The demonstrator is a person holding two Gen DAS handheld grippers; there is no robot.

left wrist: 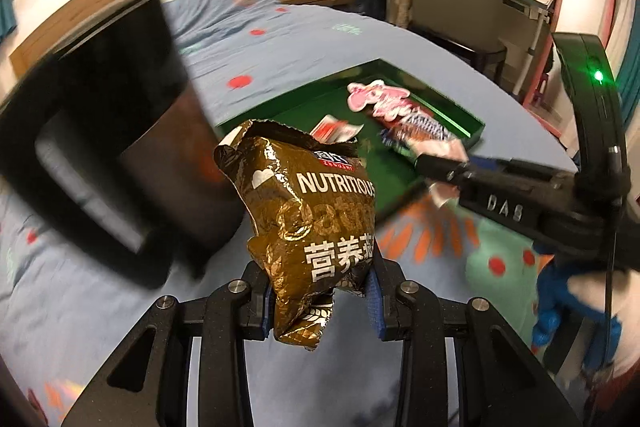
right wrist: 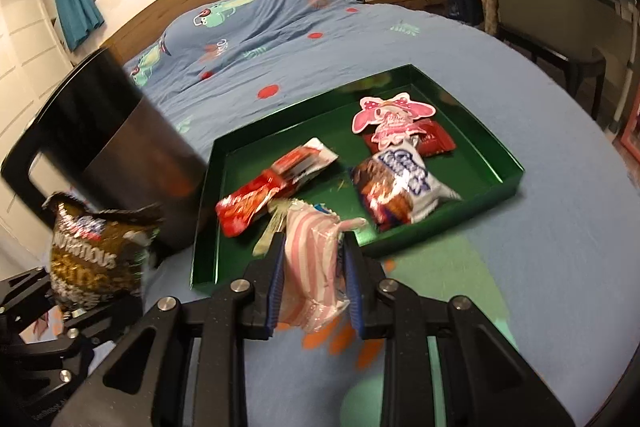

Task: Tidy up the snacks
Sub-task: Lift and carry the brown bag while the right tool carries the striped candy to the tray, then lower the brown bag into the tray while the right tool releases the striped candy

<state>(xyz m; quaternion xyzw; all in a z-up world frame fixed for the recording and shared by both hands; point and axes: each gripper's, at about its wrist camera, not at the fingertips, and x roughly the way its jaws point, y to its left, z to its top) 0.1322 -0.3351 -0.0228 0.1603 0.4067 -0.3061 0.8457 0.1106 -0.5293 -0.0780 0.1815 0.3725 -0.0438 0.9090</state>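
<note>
Left gripper [left wrist: 320, 297] pinched the torn brown oatmeal packet [left wrist: 310, 223]; right gripper [right wrist: 314, 291] pinched a pink-striped wrapper [right wrist: 316, 267].
Both hung over the bed, near the green tray's [right wrist: 208, 223] front edge; next, probably, dropping each into the black bin [right wrist: 120, 147].

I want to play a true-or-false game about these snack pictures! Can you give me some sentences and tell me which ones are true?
1. The left gripper holds a brown oat packet. True.
2. The right gripper is empty. False: it is shut on a pink striped packet.
3. The green tray lies on a blue bedspread. True.
4. The green tray has nothing in it. False: several snacks lie there, one a red packet.
5. A black bin stands beside the tray. True.
</note>
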